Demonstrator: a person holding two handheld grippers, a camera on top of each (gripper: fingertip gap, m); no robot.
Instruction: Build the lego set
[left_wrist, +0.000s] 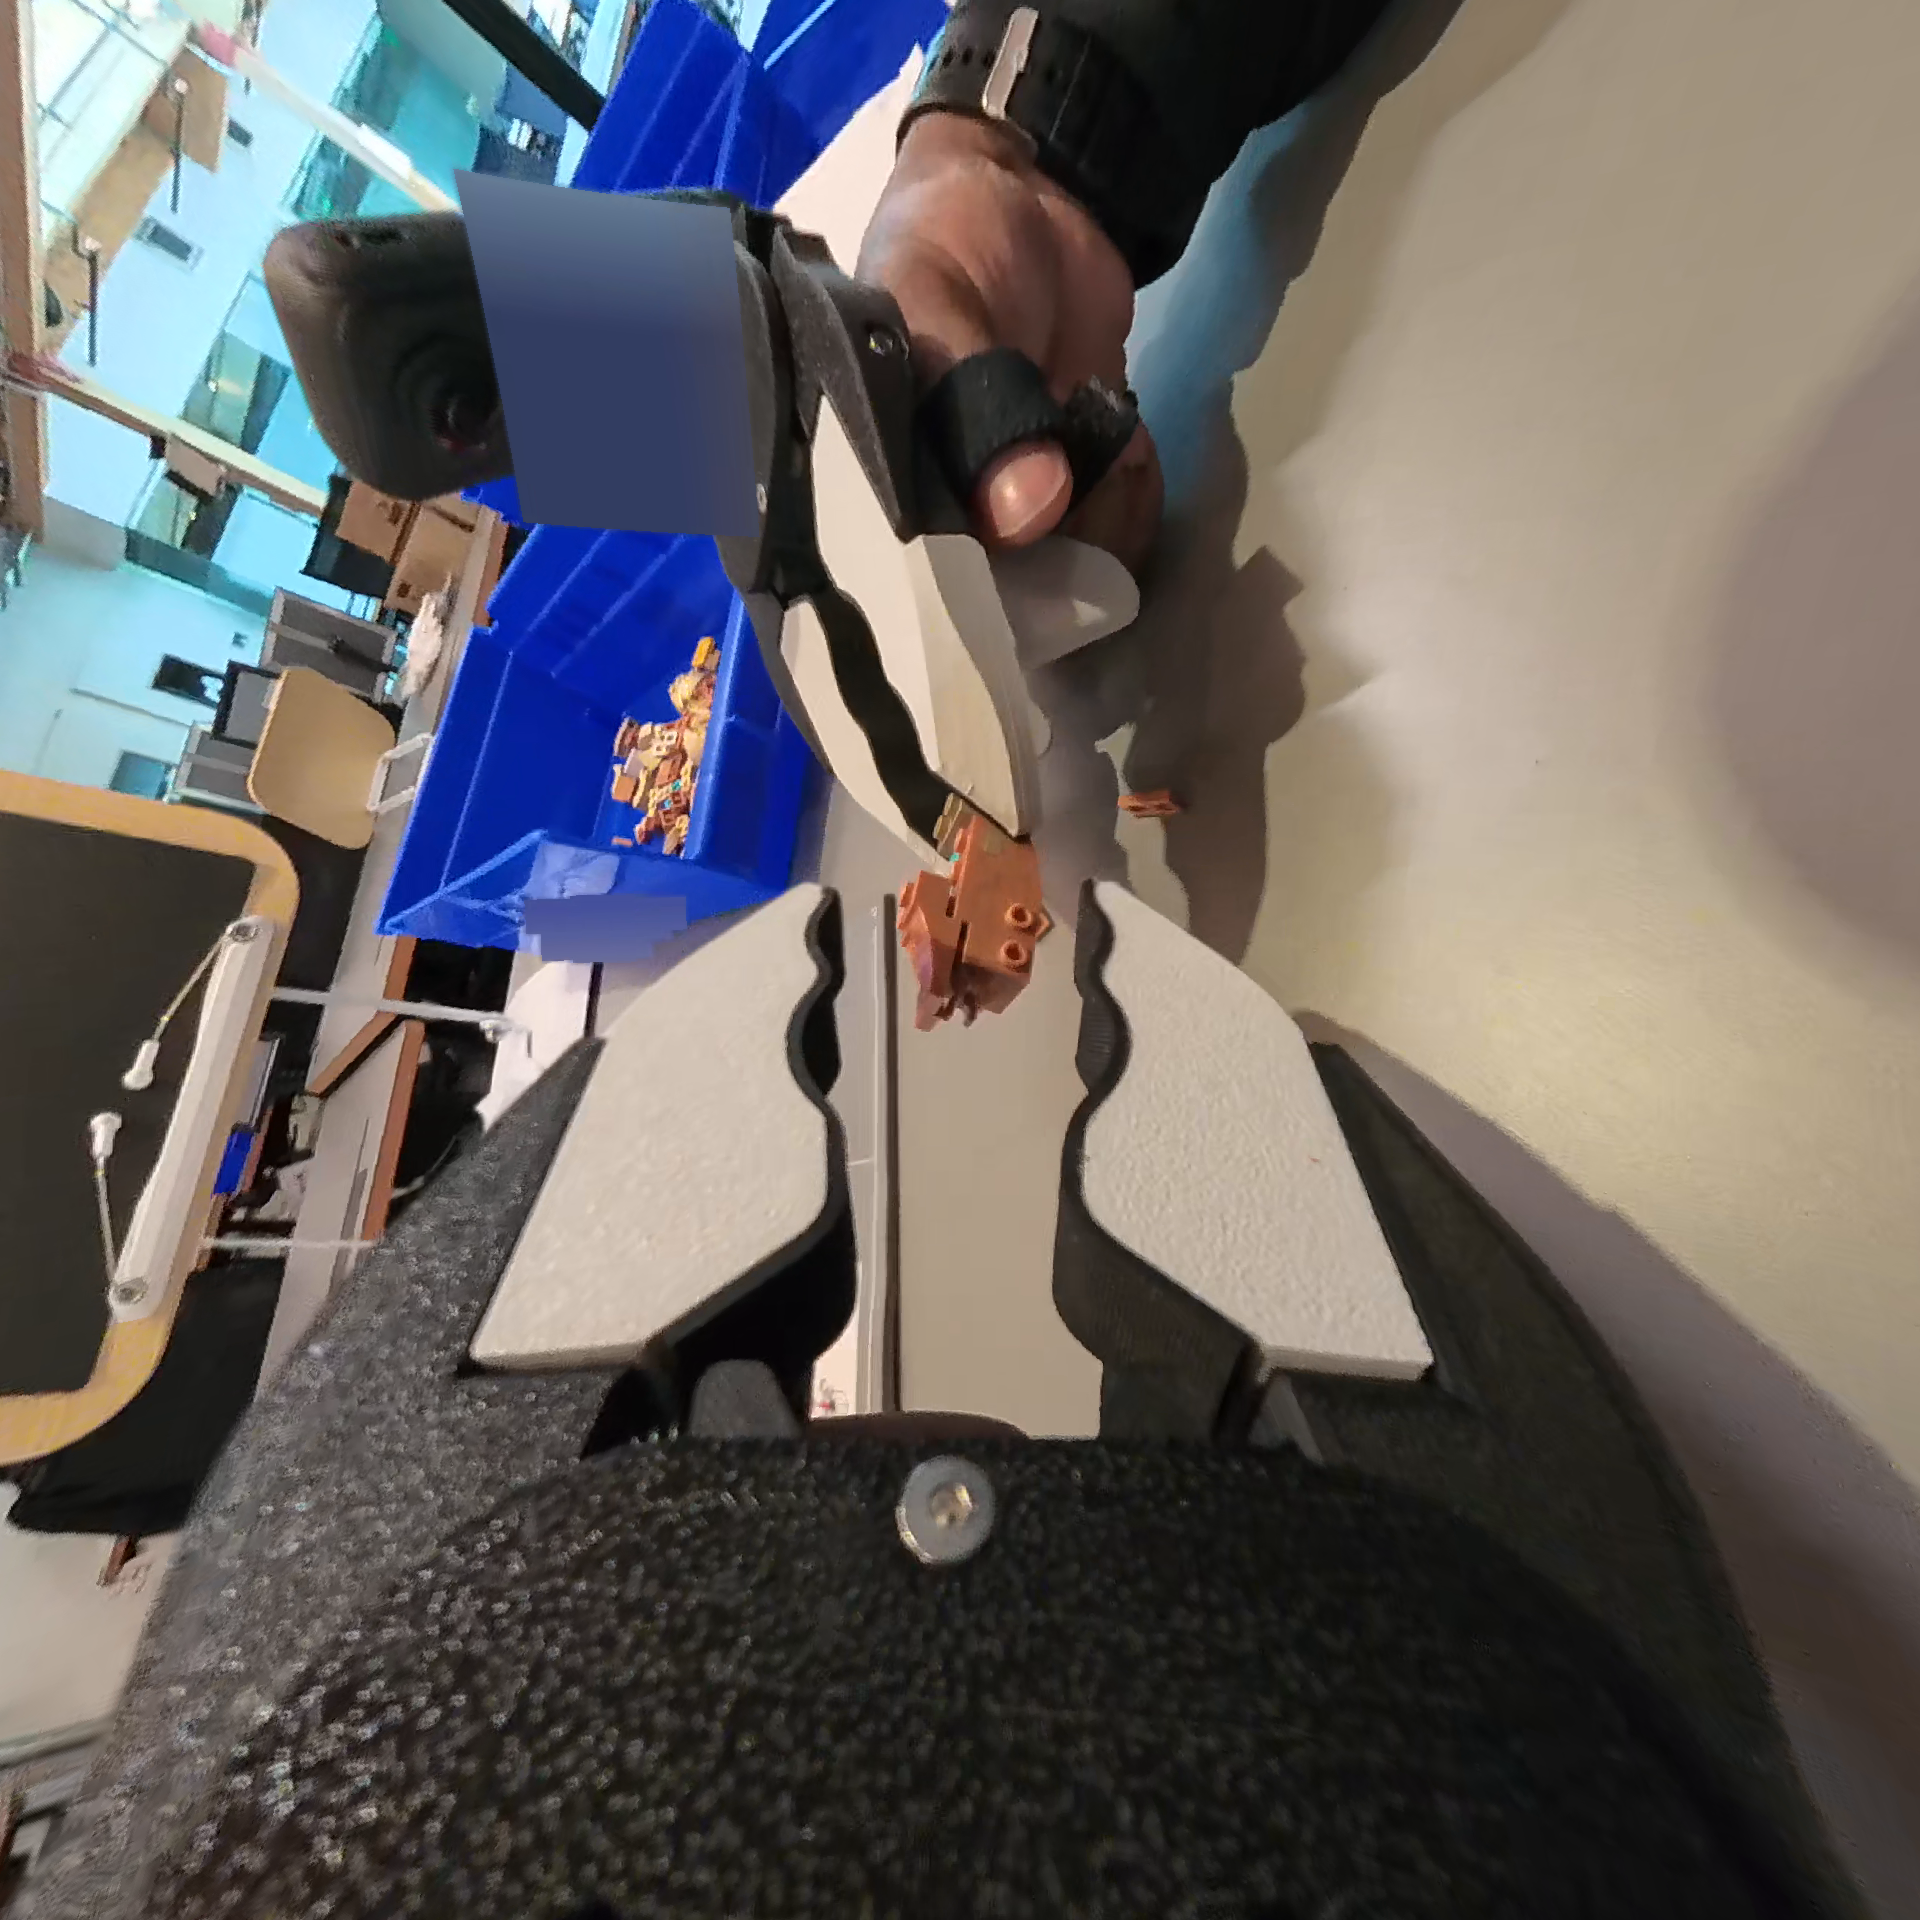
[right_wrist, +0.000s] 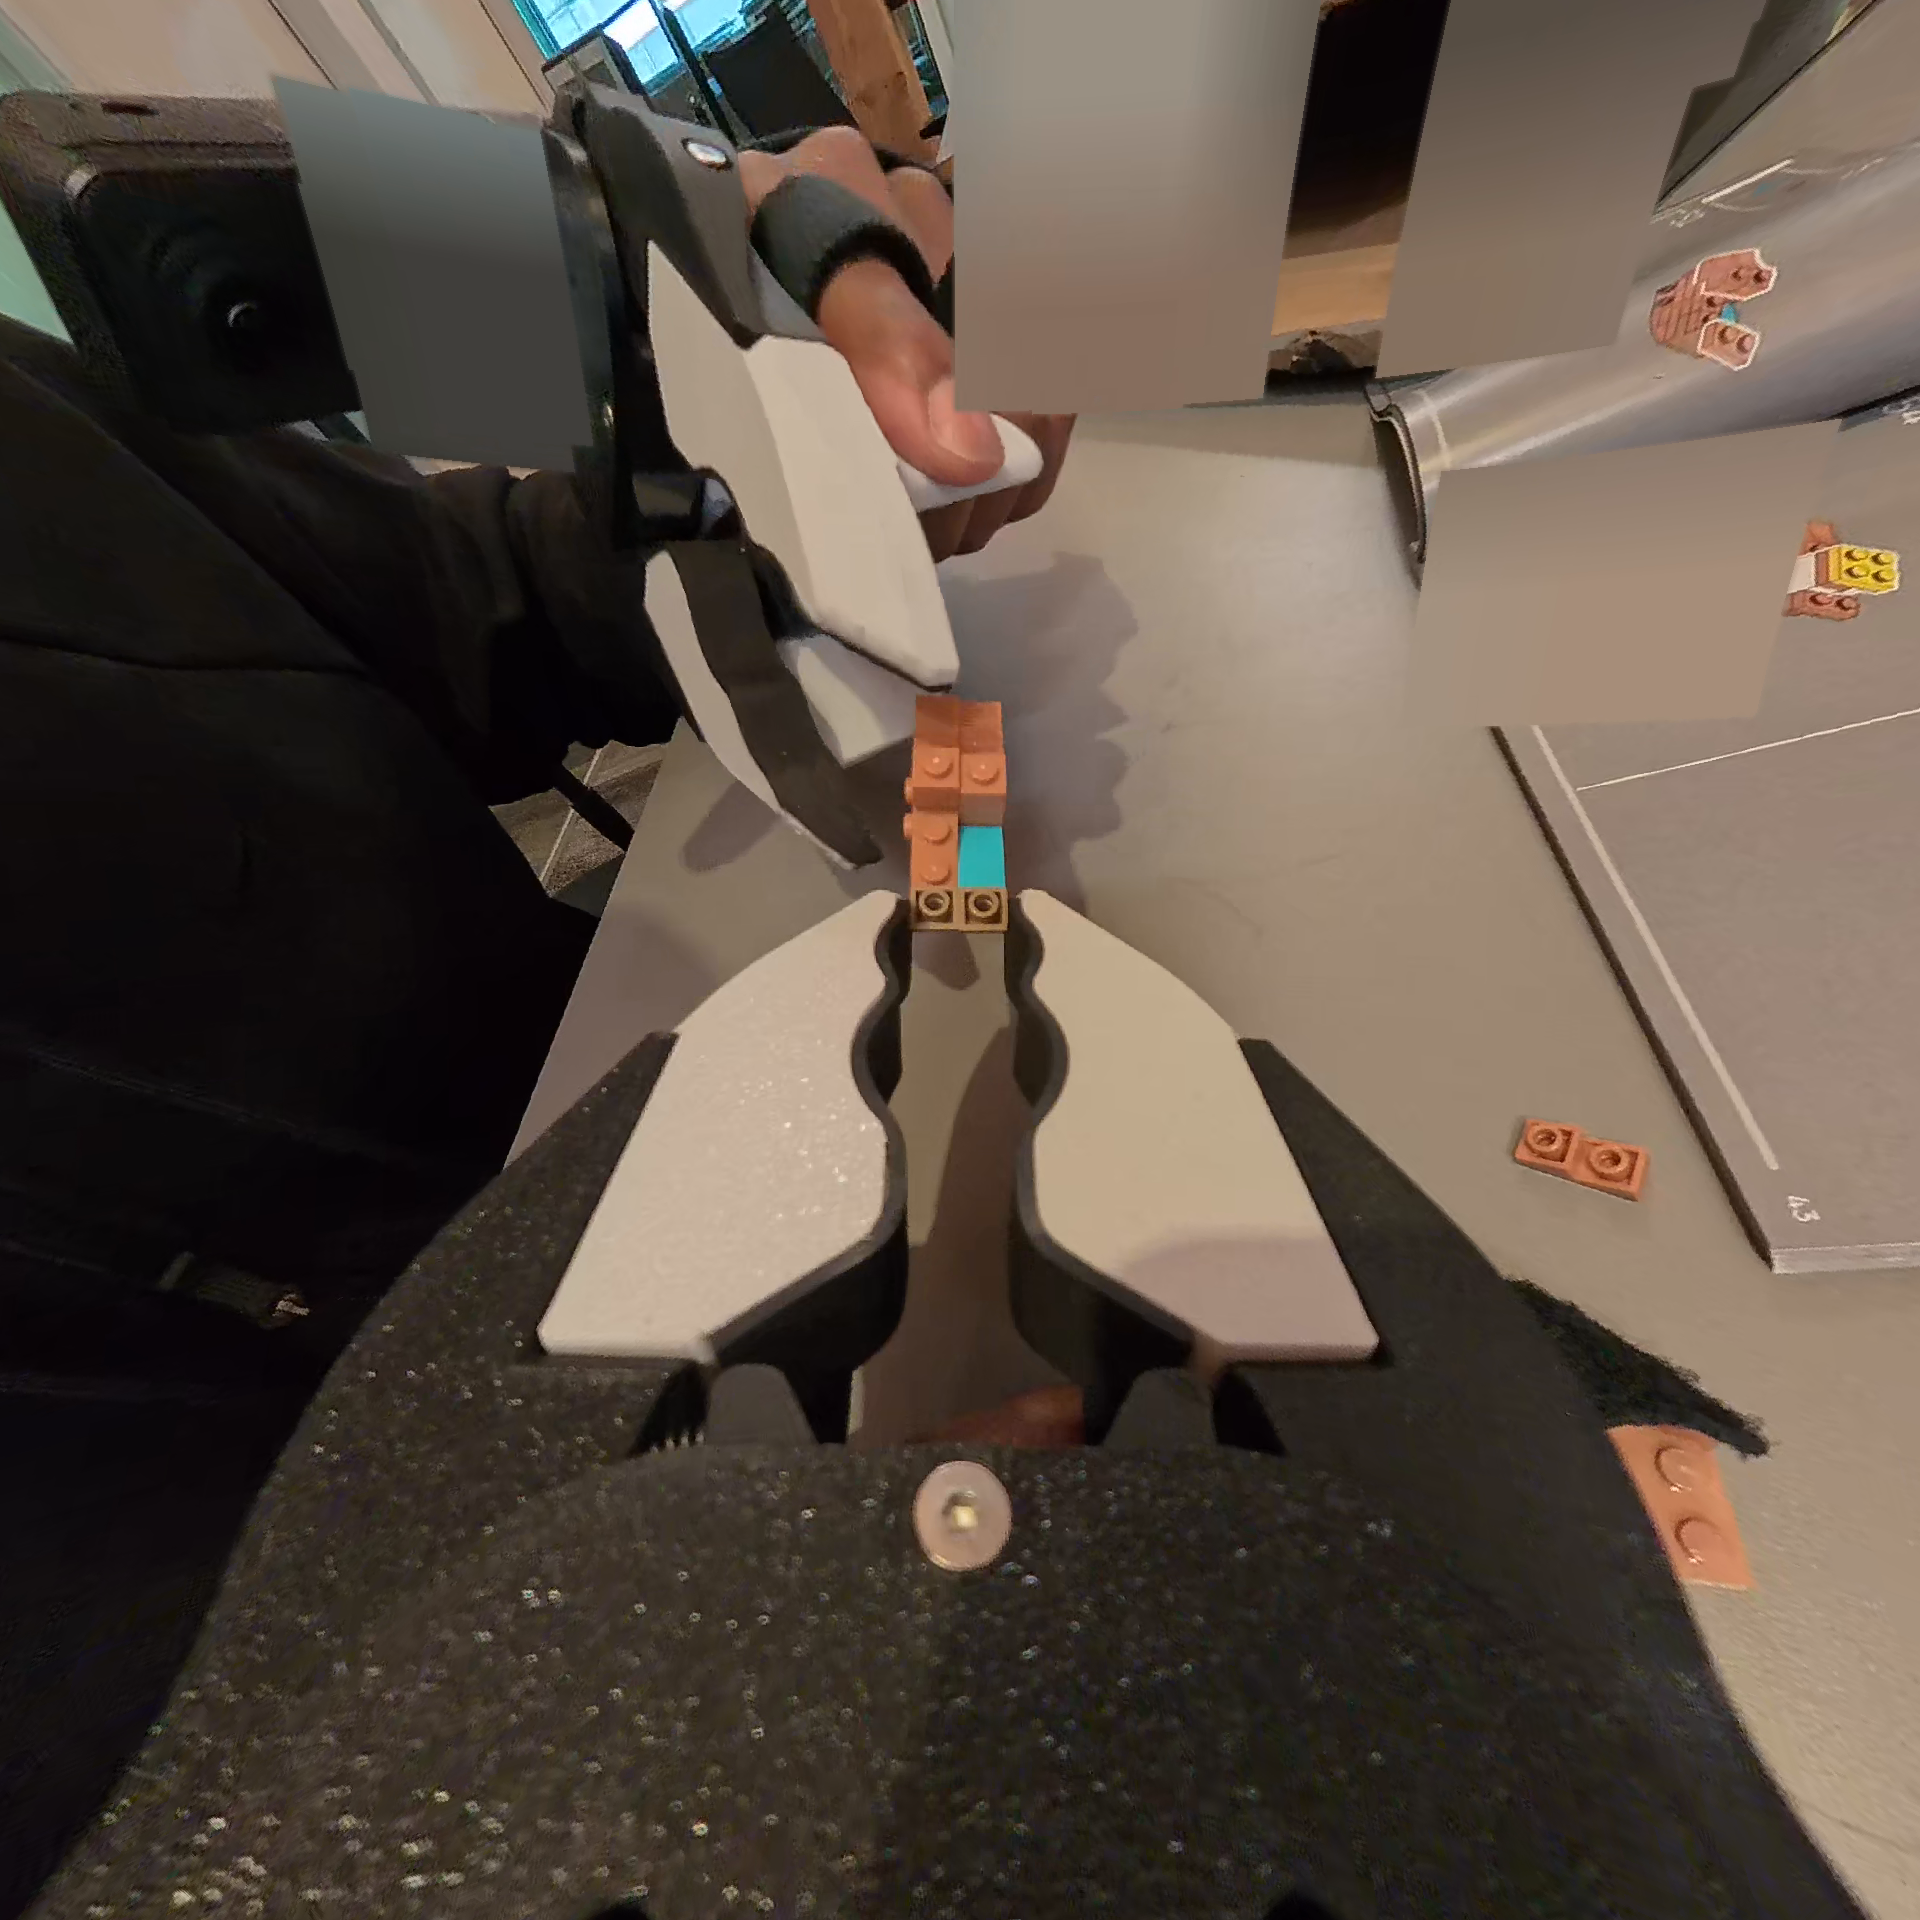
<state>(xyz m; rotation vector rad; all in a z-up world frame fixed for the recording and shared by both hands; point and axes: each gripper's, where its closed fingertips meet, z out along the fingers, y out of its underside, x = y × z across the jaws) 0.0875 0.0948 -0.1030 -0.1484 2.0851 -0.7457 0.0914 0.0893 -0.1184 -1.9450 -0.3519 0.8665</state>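
Note:
A small brick assembly (right_wrist: 956, 790), orange-brown with one teal tile and a dark tan end, hangs above the grey table (right_wrist: 1299, 831). My right gripper (right_wrist: 958, 914) is shut on its tan end, with both pads pressed on the sides. In the left wrist view, the right gripper (left_wrist: 977, 821) comes down from above with the assembly (left_wrist: 982, 914) at its tip. My left gripper (left_wrist: 956, 904) is open. The assembly sits between its fingertips, with a gap on each side. In the right wrist view, the left gripper (right_wrist: 883, 748) straddles the assembly's far end.
A blue bin (left_wrist: 499, 748) with several loose bricks stands at the table's far side. One loose orange brick (left_wrist: 1148, 802) lies on the table. Two orange plates (right_wrist: 1579, 1158) (right_wrist: 1688, 1517) lie at the right, beside a grey printed booklet (right_wrist: 1766, 987). The table edge runs at the left. My left and right fingertips are right by each other.

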